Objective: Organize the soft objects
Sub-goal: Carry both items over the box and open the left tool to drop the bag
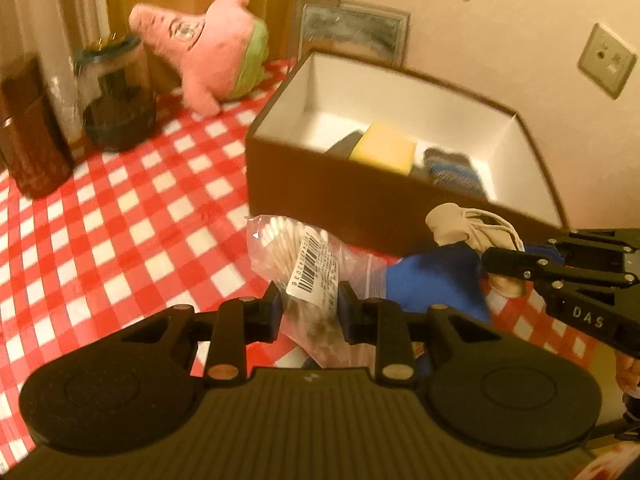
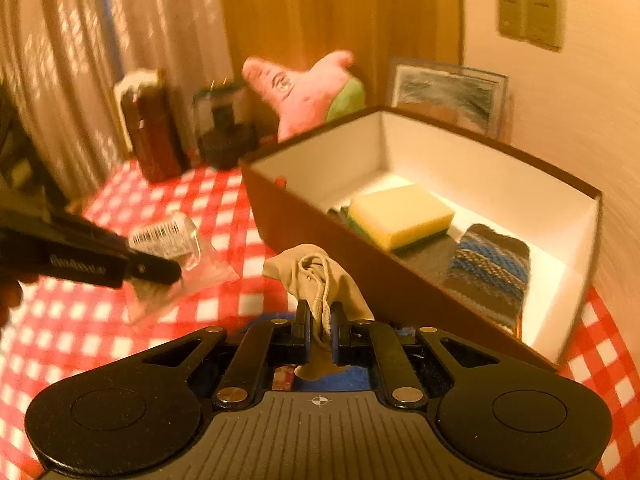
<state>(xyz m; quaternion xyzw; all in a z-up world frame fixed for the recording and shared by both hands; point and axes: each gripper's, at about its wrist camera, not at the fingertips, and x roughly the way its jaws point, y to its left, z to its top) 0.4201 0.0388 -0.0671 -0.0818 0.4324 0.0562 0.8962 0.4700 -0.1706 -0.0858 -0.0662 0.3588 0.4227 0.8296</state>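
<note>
Left gripper (image 1: 309, 307) jaws clamp cotton-swab bag (image 1: 298, 258); right gripper (image 2: 321, 326) jaws pinch beige drawstring pouch (image 2: 316, 276), both beside box (image 2: 320, 232). Sponge (image 2: 400, 214), knit cloth (image 2: 488, 268) boxed; pink plush (image 1: 204, 48) remains on tabletop (image 1: 120, 208).

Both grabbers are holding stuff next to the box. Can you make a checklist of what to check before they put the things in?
1. Left gripper holds the plastic bag of cotton swabs: ok, fingers shut on it.
2. Right gripper holds the beige drawstring pouch: ok, pinched between the fingers.
3. Brown box open on top: ok, no lid.
4. Free room inside: ok, white floor shows beyond the yellow sponge and the striped knit piece.
5. Items lifted above the box rim: not ok, both sit lower, in front of its wall.
6. Blue cloth clear of the pouch: cannot tell, it lies right underneath.
</note>
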